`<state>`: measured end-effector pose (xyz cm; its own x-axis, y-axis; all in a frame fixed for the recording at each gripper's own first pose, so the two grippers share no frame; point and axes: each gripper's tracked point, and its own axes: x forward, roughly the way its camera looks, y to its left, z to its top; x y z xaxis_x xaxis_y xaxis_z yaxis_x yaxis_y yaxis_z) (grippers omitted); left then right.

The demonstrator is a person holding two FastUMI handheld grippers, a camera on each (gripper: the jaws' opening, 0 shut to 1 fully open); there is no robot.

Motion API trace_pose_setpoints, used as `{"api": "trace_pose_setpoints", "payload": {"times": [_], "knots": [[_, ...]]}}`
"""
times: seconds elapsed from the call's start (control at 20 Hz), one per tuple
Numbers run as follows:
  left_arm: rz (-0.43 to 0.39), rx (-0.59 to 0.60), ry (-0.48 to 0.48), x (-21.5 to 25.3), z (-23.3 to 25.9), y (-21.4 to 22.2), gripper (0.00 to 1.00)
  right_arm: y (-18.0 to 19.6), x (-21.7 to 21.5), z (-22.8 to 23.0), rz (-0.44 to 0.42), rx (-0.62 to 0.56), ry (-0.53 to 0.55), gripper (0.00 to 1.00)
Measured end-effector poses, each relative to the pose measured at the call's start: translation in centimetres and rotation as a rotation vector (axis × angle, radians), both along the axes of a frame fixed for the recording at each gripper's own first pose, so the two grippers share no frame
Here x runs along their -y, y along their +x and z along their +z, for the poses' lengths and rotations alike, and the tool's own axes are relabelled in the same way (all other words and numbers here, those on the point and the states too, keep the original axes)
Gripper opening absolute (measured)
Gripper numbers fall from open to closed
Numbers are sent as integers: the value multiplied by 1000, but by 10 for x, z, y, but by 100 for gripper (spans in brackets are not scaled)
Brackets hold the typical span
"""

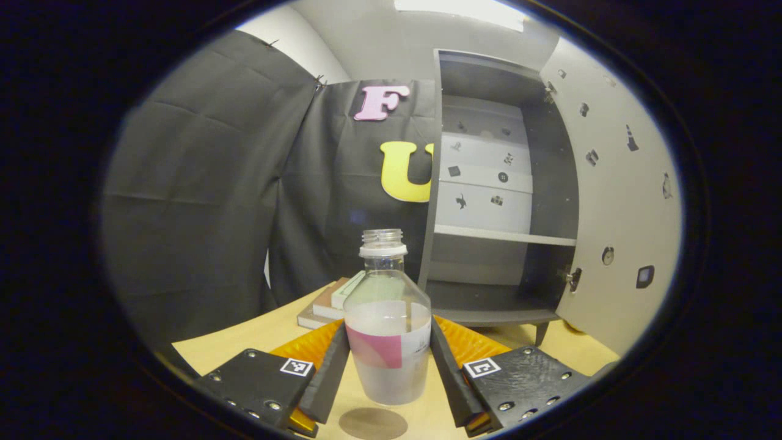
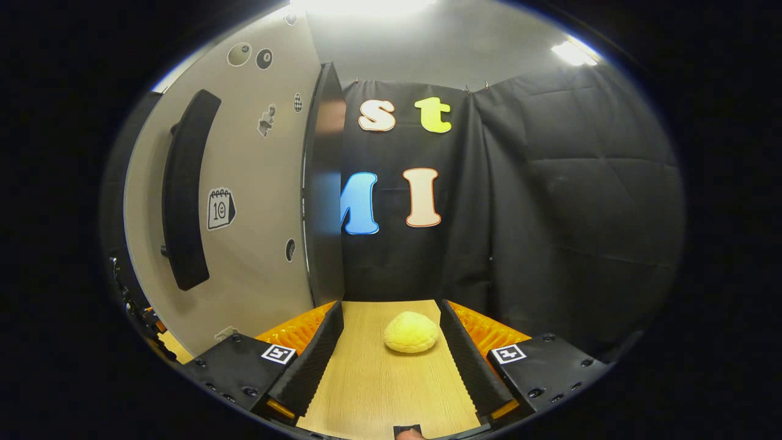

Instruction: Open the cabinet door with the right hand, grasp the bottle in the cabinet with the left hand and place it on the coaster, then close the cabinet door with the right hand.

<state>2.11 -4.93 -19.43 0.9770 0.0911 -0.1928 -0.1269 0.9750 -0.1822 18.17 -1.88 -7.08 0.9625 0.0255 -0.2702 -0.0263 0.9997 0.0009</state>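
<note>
Door's open, so step one is done: the cabinet door [image 1: 617, 201] swings wide off the cabinet [image 1: 489, 183], shelves bare. Your left gripper [image 1: 388, 360] has its jaws closed on the bottle [image 1: 387, 330], which is out of the cabinet and held just above the bench [image 1: 244, 342], over the round coaster [image 1: 372, 423] near the bench's front edge. Lower it and let go. Your right gripper [image 2: 391, 360] has jaws wide, holding nothing, beside the door's handle [image 2: 186, 189]. A yellow lump [image 2: 410, 332] sits on the bench ahead. Closing is still left.
</note>
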Motion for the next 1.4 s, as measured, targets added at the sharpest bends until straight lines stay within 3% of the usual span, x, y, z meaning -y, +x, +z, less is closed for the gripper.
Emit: {"api": "trace_pose_setpoints", "payload": {"times": [0.05,0.15,0.5,0.85,1.1,1.2,1.4], "knots": [[5,-23,0,-2,-13,-3,72,-2,-1,-1,0,-5,-4,97],[8,-72,2,-3,-42,-11,77,-4,-2,-6,2,-20,-19,97],[23,-119,-10,-2,-84,-13,72,-7,-6,-7,-1,-31,-59,97],[11,-134,17,10,-105,-20,77,-7,-7,-9,-4,-39,-69,97],[7,-138,33,10,-112,-25,72,-7,-8,-10,1,-42,-70,97],[5,-151,38,9,-113,-26,77,-6,-9,-12,3,-42,-63,97],[-3,-184,66,8,-116,-26,76,-5,-7,-11,7,-40,-50,97]]}}
